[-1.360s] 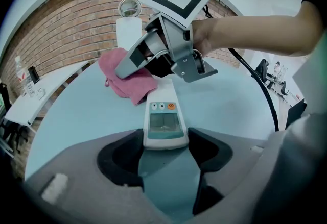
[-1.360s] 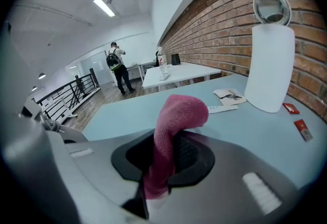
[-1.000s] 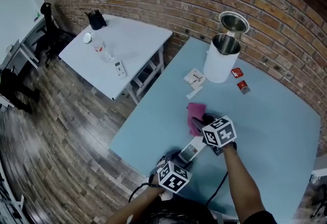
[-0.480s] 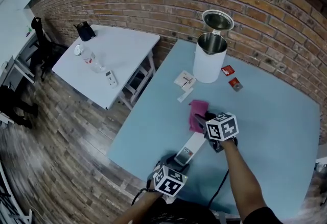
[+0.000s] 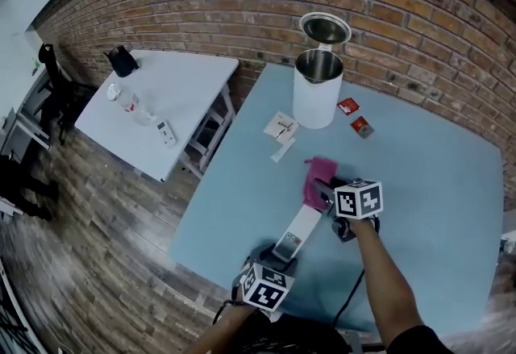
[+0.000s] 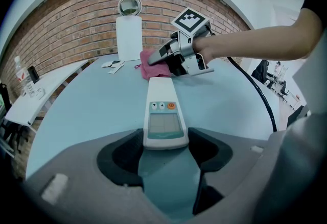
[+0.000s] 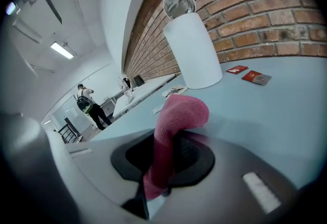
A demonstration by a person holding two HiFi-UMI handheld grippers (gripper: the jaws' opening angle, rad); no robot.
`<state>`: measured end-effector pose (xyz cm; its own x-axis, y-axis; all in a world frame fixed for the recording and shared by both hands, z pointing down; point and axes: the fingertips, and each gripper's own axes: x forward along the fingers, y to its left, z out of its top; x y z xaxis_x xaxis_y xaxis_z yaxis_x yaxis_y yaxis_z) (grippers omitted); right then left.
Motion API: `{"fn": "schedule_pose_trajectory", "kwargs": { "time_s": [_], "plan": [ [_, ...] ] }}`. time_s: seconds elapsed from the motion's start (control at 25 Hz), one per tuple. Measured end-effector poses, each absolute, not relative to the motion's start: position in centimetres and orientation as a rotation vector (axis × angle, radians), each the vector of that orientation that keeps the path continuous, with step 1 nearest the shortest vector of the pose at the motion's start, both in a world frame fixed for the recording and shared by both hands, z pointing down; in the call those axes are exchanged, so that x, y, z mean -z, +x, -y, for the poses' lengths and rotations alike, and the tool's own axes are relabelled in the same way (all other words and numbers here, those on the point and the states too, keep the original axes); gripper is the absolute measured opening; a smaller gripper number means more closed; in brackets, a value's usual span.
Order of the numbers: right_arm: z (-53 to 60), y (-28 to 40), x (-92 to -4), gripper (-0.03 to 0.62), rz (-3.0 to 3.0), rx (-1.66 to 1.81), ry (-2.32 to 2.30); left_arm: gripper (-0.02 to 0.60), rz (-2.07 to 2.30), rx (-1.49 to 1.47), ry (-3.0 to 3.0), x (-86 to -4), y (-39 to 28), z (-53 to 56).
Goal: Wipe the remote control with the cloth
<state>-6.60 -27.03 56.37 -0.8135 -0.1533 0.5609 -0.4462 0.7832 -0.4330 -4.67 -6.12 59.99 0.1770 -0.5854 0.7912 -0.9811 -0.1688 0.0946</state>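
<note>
Jaws: my left gripper [image 6: 166,154] clamped on the remote [image 6: 162,110], near end; my right gripper [image 7: 163,159] clamped on the pink cloth [image 7: 181,110] | remote flat on the table [image 5: 419,175], cloth at its far tip | progress: wipe seems barely begun, screen and buttons left.

Tongs [image 6: 164,139] clamping remote control [image 6: 163,108], cloth [image 6: 153,68] (pink) beyond

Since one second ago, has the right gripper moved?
Yes. In the head view the right gripper, shut on the pink cloth, has shifted rightward relative to the remote control, which has stayed in place.
</note>
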Motion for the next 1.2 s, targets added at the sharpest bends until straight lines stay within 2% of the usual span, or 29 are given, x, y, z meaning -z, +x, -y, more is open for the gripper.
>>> {"fn": "schedule_pose_trajectory", "kwargs": {
  "time_s": [1.2],
  "plan": [
    [24.2,1.7,-56.2,0.067,2.475,-0.829,0.674,0.284,1.486,-0.814,1.836,-60.1,-4.9,6.1]
  ]
}}
